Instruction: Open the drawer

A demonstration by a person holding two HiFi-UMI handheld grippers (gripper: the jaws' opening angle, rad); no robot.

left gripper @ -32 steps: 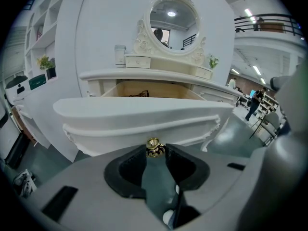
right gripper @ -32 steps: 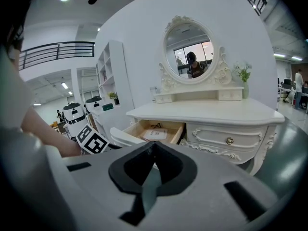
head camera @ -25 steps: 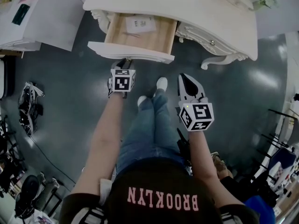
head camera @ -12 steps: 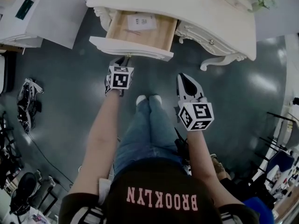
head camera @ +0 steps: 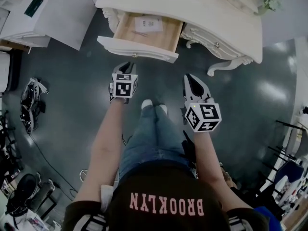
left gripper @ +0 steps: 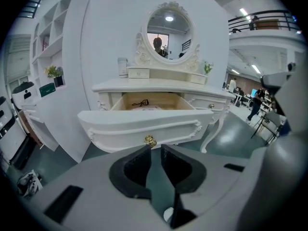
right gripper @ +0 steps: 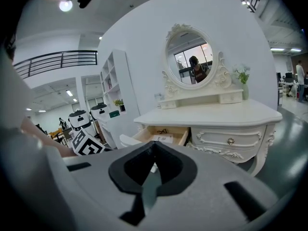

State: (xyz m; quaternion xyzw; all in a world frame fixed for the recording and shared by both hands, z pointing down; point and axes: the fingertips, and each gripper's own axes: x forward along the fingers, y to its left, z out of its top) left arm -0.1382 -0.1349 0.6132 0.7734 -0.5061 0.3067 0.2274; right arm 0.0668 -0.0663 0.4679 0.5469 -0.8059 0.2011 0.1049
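Observation:
The white dressing table (head camera: 207, 11) stands at the top of the head view. Its left drawer (head camera: 138, 48) is pulled out, showing a wooden floor with a paper (head camera: 148, 24) on it. A small gold knob (head camera: 135, 55) sits on the drawer front (left gripper: 144, 124). My left gripper (head camera: 126, 66) hangs just short of that knob (left gripper: 150, 140), apart from it. Its jaws (left gripper: 155, 149) are closing with a narrow gap and nothing between them. My right gripper (head camera: 193, 79) is held to the right, away from the table, its fingertips (right gripper: 154, 144) together and empty.
A second, shut drawer with a knob (head camera: 216, 44) is right of the open one. A white cabinet (head camera: 48, 18) stands at the left, and dark gear (head camera: 30, 105) lies on the floor. The person's legs and shoes (head camera: 153, 105) are between the grippers. An oval mirror (left gripper: 168, 28) tops the table.
My left gripper has drawn back from the drawer's knob toward the person. The drawer stays pulled out. The right gripper has hardly moved.

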